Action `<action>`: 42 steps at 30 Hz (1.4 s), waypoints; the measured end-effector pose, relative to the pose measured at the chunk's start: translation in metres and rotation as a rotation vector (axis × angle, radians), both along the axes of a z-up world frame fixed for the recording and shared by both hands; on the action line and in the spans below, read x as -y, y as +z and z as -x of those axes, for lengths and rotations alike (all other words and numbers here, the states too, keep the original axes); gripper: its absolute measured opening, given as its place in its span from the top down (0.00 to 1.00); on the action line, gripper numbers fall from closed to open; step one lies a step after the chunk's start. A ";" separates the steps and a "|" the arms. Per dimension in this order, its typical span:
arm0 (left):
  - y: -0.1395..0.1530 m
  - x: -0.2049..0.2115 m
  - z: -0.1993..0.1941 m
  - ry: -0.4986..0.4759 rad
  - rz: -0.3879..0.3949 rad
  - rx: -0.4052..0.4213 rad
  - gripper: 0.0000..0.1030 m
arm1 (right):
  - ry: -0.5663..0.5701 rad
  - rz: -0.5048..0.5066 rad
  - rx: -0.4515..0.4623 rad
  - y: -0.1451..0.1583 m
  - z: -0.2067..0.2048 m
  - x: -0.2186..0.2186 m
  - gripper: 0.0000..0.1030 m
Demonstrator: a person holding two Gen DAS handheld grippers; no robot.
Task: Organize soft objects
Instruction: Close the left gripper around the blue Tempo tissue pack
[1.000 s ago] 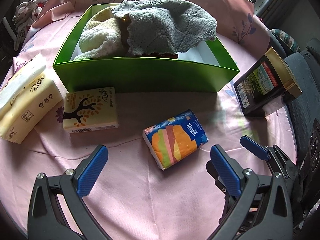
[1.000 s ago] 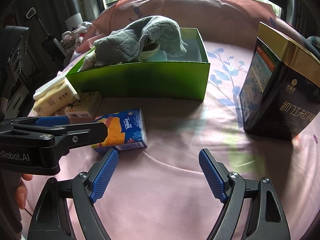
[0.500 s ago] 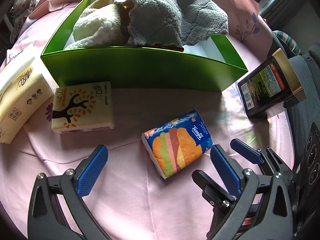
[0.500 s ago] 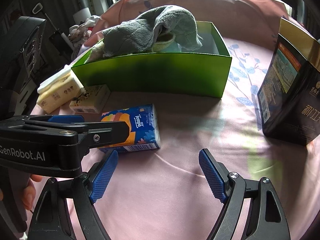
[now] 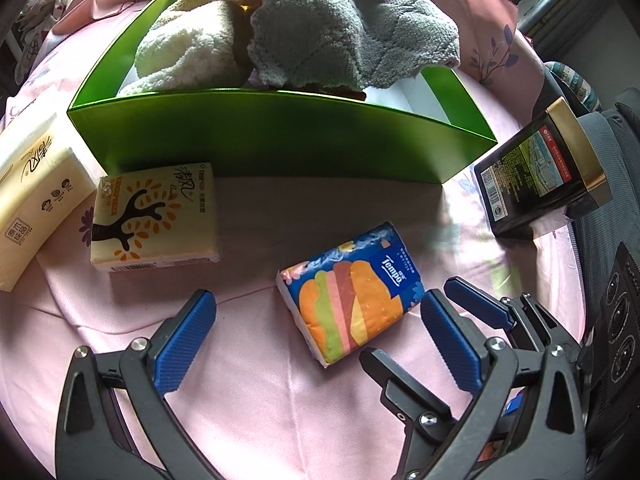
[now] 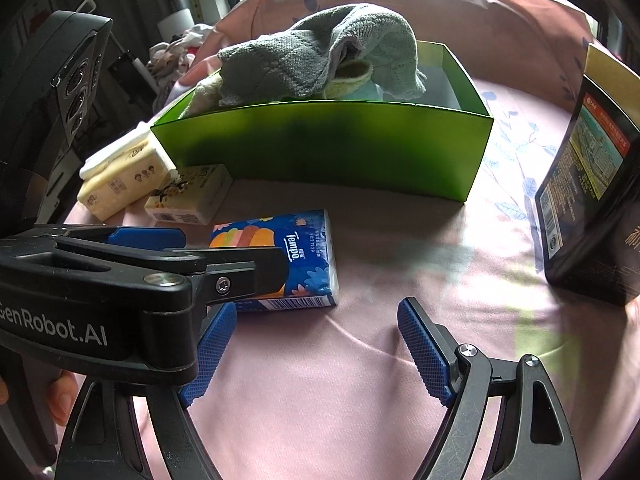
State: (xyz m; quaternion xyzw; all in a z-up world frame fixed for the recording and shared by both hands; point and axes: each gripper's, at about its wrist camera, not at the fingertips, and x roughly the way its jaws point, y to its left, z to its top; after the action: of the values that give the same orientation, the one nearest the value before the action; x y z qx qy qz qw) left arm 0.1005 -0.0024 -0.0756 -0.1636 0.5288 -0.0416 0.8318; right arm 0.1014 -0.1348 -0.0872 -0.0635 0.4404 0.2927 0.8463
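**A:** Nearest the cameras, how did the grippers stand?

**B:** Both were spread wide and empty. The left gripper (image 5: 316,328) hung over bare pink cloth (image 5: 248,408), its ribbed blue pads flanking the near end of the blue Tempo tissue pack (image 5: 352,290) without touching it. The right gripper (image 6: 316,350) sat just beside it, with open cloth between its fingers.

**A:** And farther out?

**B:** A glossy cream tissue pack with a tree print (image 5: 154,216) lay left, a larger yellow pack (image 5: 32,196) beside it, near the table's edge. Behind stood the green box (image 5: 280,136), smooth card walls, stuffed with a knitted grey towel (image 5: 352,28) and a fluffy cream one (image 5: 184,48) (its right end was free).

**A:** Any difference between views?

**B:** The right view showed a fingertip (image 6: 60,396) on the left handle and the black tin's (image 6: 592,184) front.
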 end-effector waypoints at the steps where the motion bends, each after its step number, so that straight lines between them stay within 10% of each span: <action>1: 0.000 0.000 0.000 0.000 0.000 -0.001 0.01 | 0.002 -0.002 -0.003 0.000 0.000 0.000 0.19; 25: -0.006 0.008 -0.005 -0.036 0.042 -0.004 0.03 | 0.050 -0.035 -0.001 -0.007 -0.009 -0.014 0.19; 42: -0.006 0.011 -0.005 -0.067 0.073 0.005 0.28 | 0.081 -0.060 -0.004 -0.009 -0.005 -0.024 0.26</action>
State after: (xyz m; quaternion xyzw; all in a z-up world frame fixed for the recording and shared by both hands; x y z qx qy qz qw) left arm 0.1051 -0.0133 -0.0816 -0.1759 0.5299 -0.0889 0.8248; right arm 0.1063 -0.1103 -0.0966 -0.0552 0.4303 0.3400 0.8344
